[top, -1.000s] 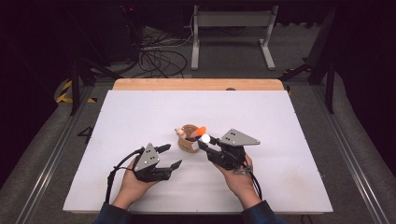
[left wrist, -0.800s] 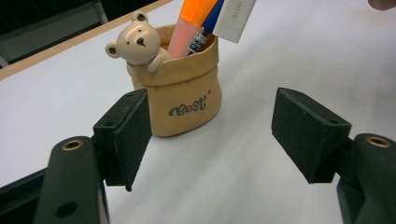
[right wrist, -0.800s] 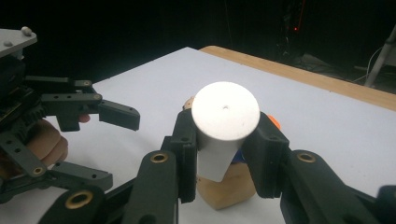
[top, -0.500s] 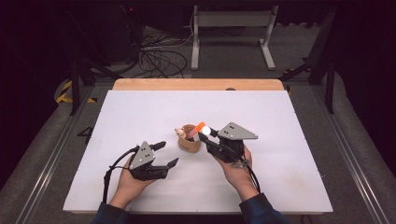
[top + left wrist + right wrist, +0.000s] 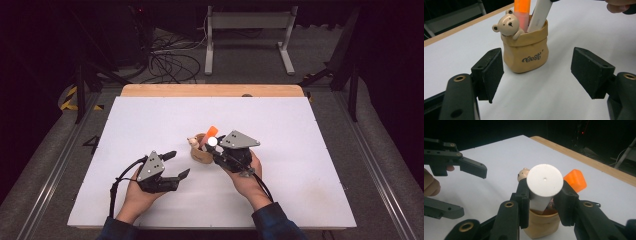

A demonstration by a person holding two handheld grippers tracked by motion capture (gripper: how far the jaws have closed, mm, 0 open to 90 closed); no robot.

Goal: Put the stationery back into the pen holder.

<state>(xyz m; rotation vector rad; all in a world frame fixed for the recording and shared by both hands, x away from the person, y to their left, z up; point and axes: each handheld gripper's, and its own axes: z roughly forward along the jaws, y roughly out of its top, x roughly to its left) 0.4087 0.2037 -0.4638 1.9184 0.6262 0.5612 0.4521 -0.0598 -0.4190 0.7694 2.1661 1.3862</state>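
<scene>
What things look made of

The pot (image 5: 525, 50) looks like smooth, matt tan clay or plastic shaped like a paper bag, with a shiny little bear (image 5: 506, 25). The white pen (image 5: 545, 182) and orange pen (image 5: 575, 180) look like smooth plastic. The table (image 5: 150, 120) top is matt white with a wood edge (image 5: 210, 90). The gripper pads (image 5: 492, 72) are matt black, a bit rough.

White table (image 5: 150, 120), wood strip (image 5: 210, 90) along far edge. One tan bear-faced pen holder (image 5: 199, 152) stands on it, near the middle, slightly toward near edge, upright.
</scene>
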